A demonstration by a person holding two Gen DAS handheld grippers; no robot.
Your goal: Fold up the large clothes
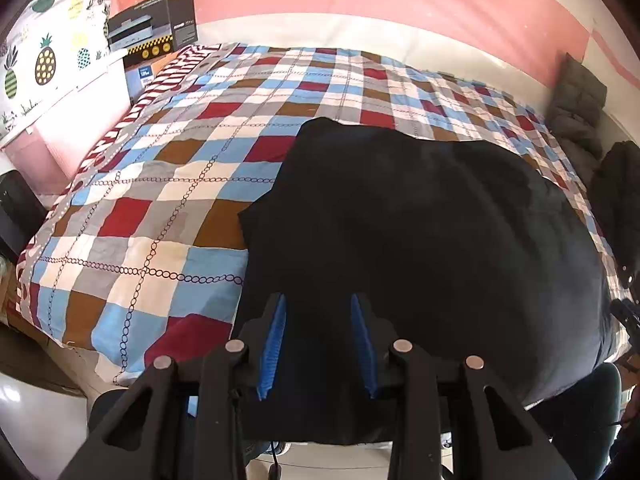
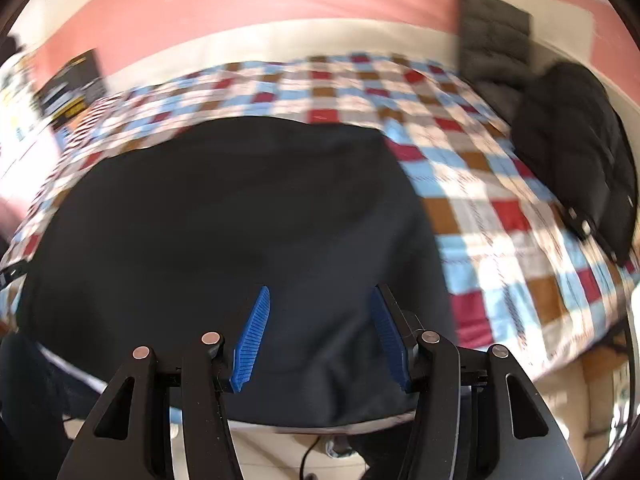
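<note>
Black, soft and pretty big: that's the dark fabric garment (image 1: 420, 240) spread over the near half of the bed with the checked red, blue, brown and white cover (image 1: 160, 184), its near edge hanging off the bed's front. In the left wrist view it fills everything from 12 o'clock round to 4 o'clock of the left claw (image 1: 319, 300). That claw's blue ribbed pads (image 1: 276, 344) stand a bit apart with the cloth showing in the gap between them, but honestly I can't tell if the pads actually press on it or just float over it. Same deal in the blurry right wrist view: the right claw (image 2: 320, 292) has its pads spread wider, with black fabric (image 2: 240, 220) behind and between them, and whether it grips is anyone's guess. Off at 10 o'clock in the left view a black printed cardboard box (image 1: 156, 20) sits at the far corner by the pineapple-print curtain (image 1: 44, 52). At 2 o'clock in the right view a black puffy jacket (image 2: 576, 148) lies on the bed's edge, just beside a grey quilted cushion (image 2: 492, 32) against the pink wall (image 2: 260, 4).
</note>
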